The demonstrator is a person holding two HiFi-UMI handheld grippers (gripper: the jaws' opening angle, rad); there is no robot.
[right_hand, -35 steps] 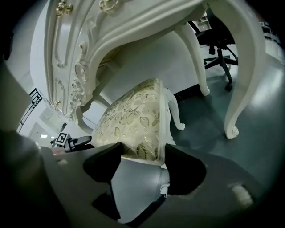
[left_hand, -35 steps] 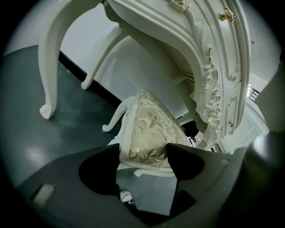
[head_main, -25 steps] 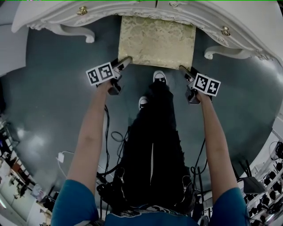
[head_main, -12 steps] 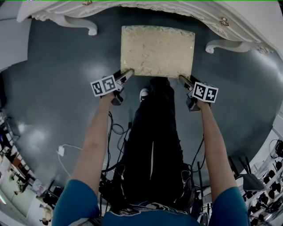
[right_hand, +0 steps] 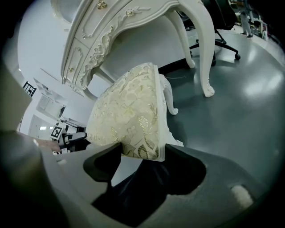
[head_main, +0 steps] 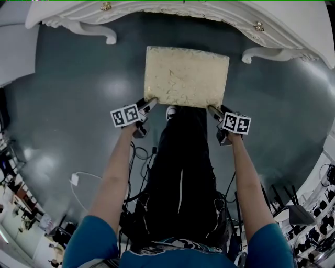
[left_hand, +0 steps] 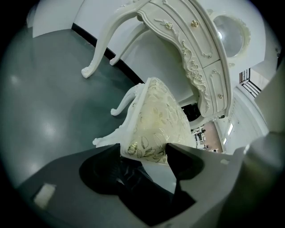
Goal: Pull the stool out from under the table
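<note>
The stool (head_main: 186,76) has a cream, gold-patterned seat and white carved legs. It stands on the dark floor just in front of the white ornate table (head_main: 172,10). My left gripper (head_main: 152,100) is shut on the seat's near left corner, and my right gripper (head_main: 212,109) on its near right corner. In the left gripper view the seat corner (left_hand: 156,120) sits clamped between the jaws of the left gripper (left_hand: 142,149). The right gripper view shows the other corner (right_hand: 129,107) held by the right gripper (right_hand: 140,151) in the same way.
The table's curved white legs (head_main: 107,35) (head_main: 248,55) flank the stool. The person's black-trousered legs (head_main: 180,167) and a shoe (head_main: 170,111) are right behind the seat. Cables (head_main: 138,157) trail on the floor. An office chair (right_hand: 222,26) stands beyond the table.
The stool has slid out from under the table toward the person, its whole seat now in view. Both grippers drew back with it, keeping hold of the corners.
</note>
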